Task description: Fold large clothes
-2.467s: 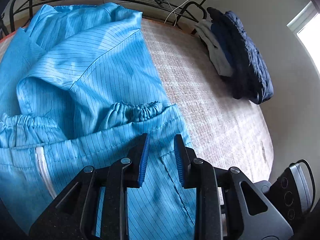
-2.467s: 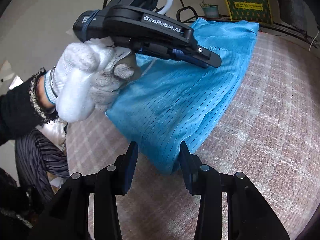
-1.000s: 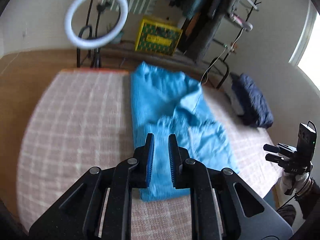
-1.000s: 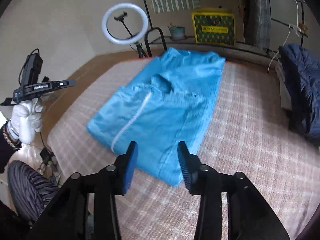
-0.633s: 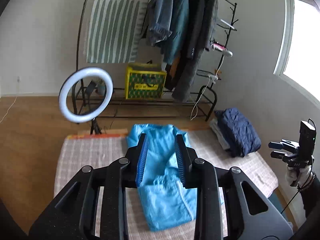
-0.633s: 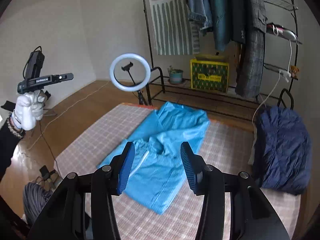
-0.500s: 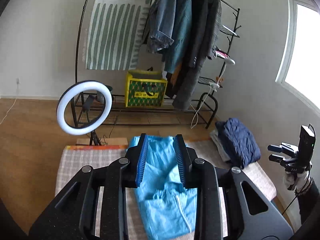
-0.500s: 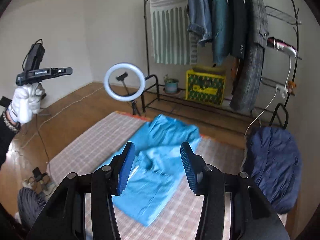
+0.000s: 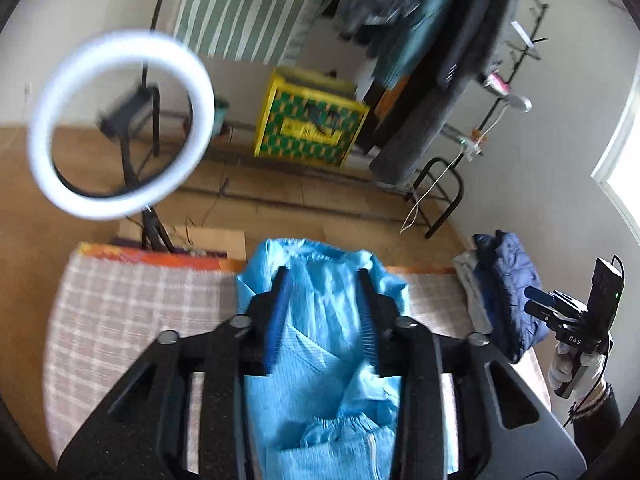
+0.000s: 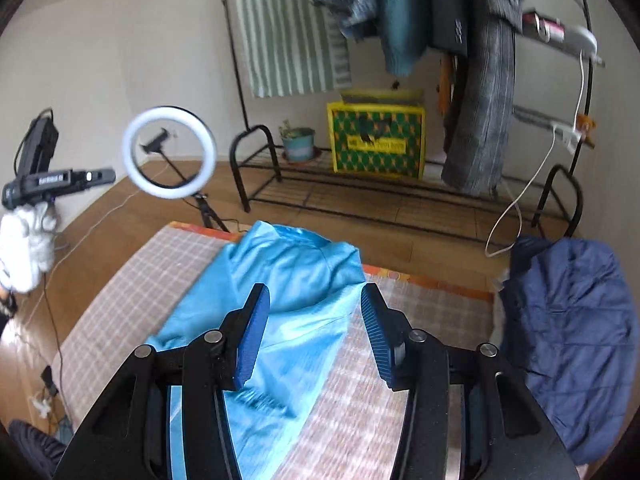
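Both claws now lifted well clear of the blue garment (image 10: 280,300), no longer down at the cloth as a moment ago. Left claw (image 9: 323,320) opening, nothing between the pads; right claw (image 10: 314,336) part open, empty, unchanged in width. Garment lying folded lengthwise along the middle of the checked bed (image 10: 140,280), sleeves tucked in, released by both. Navy jacket (image 10: 572,344) piled at the right edge. Judged: one fold finished, a cross fold probably next.

Home room, clothes rack (image 10: 460,60), wooden floor (image 10: 360,224), ring light (image 10: 169,152), plaid mattress (image 9: 120,320)
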Action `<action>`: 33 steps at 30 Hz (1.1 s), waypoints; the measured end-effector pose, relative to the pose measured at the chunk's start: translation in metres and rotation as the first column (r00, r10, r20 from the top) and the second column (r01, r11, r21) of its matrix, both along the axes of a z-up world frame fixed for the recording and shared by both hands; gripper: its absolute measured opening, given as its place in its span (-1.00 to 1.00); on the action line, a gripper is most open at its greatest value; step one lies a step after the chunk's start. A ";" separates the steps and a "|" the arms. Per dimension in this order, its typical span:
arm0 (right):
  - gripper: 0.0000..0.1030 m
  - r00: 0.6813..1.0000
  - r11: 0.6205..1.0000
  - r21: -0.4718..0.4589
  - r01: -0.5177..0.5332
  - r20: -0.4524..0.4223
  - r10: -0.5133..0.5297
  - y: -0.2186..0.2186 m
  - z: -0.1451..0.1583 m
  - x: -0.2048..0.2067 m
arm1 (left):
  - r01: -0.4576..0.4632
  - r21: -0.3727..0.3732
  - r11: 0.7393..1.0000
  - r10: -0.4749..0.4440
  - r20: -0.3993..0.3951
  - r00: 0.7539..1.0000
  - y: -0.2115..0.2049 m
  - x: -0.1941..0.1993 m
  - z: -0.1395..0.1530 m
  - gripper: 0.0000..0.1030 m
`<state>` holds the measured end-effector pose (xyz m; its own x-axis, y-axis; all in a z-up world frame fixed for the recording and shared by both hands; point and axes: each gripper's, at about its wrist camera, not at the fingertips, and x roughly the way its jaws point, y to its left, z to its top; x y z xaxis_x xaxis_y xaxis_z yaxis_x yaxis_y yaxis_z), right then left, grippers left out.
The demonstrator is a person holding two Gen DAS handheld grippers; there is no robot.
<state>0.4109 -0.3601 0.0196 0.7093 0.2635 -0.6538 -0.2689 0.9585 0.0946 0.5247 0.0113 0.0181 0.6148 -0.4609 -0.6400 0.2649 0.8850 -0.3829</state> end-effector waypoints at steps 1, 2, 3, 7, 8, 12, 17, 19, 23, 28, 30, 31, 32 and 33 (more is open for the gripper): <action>-0.10 1.000 1.000 0.015 0.000 -0.012 0.000 -0.002 -0.008 0.012 | 0.005 0.004 1.000 -0.005 -0.018 1.000 -0.005 0.015 -0.017 -0.21; -0.10 1.000 0.999 0.035 0.000 -0.026 0.001 -0.005 -0.017 0.025 | 0.013 0.013 1.000 -0.012 -0.027 1.000 -0.009 0.022 -0.028 -0.21; -0.10 0.999 0.998 0.058 -0.001 -0.041 0.003 -0.008 -0.027 0.039 | 0.019 0.027 0.999 -0.018 -0.039 0.999 -0.015 0.031 -0.040 -0.20; -0.10 0.995 0.996 0.093 0.007 -0.103 0.003 -0.012 -0.066 0.090 | 0.021 0.055 0.998 -0.015 -0.107 0.994 -0.028 0.076 -0.093 -0.20; -0.10 0.992 0.996 0.094 0.009 -0.125 0.003 -0.011 -0.077 0.103 | 0.021 0.055 0.998 -0.014 -0.116 0.993 -0.031 0.083 -0.103 -0.20; -0.10 0.981 0.998 0.059 0.028 -0.192 -0.017 -0.006 -0.115 0.148 | 0.006 0.052 0.999 0.003 -0.164 0.987 -0.038 0.115 -0.139 -0.20; -0.10 0.965 1.000 0.022 0.007 -0.264 -0.001 -0.005 -0.144 0.178 | 0.095 0.047 0.994 -0.084 -0.186 0.979 -0.061 0.128 -0.164 -0.20; -0.10 0.963 1.000 0.002 -0.005 -0.269 0.005 -0.005 -0.151 0.186 | 0.090 0.132 0.987 -0.068 -0.162 0.984 -0.075 0.135 -0.172 -0.20; -0.10 0.945 0.999 0.025 -0.034 -0.323 0.040 -0.002 -0.170 0.210 | 0.077 0.120 0.990 -0.054 -0.178 0.983 -0.072 0.152 -0.185 -0.20; -0.85 0.928 0.991 -0.126 -0.042 -0.374 -0.009 0.009 -0.200 0.234 | 0.035 0.123 0.992 -0.011 -0.188 0.982 -0.054 0.170 -0.199 -0.20; -0.85 0.928 0.993 -0.120 -0.003 -0.371 -0.042 0.008 -0.206 0.240 | 0.024 0.091 0.996 -0.006 -0.195 0.981 -0.047 0.175 -0.201 -0.20; -0.85 0.930 0.994 -0.110 0.006 -0.364 -0.045 0.009 -0.205 0.242 | 0.021 0.071 0.997 -0.006 -0.201 0.980 -0.043 0.178 -0.201 -0.20; -0.85 0.930 0.995 -0.096 0.006 -0.365 -0.041 0.009 -0.204 0.244 | 0.020 0.040 0.999 -0.011 -0.210 0.978 -0.039 0.181 -0.202 -0.20; -0.85 0.932 0.996 -0.090 0.003 -0.360 -0.035 0.009 -0.202 0.244 | 0.021 0.013 1.000 -0.018 -0.218 0.976 -0.036 0.184 -0.203 -0.19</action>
<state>0.6551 -0.3516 -0.1824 0.4260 0.1836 -0.8859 -0.2137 0.9719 0.0987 0.7083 -0.0242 -0.1845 0.4510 -0.4605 -0.7645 0.1937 0.8867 -0.4198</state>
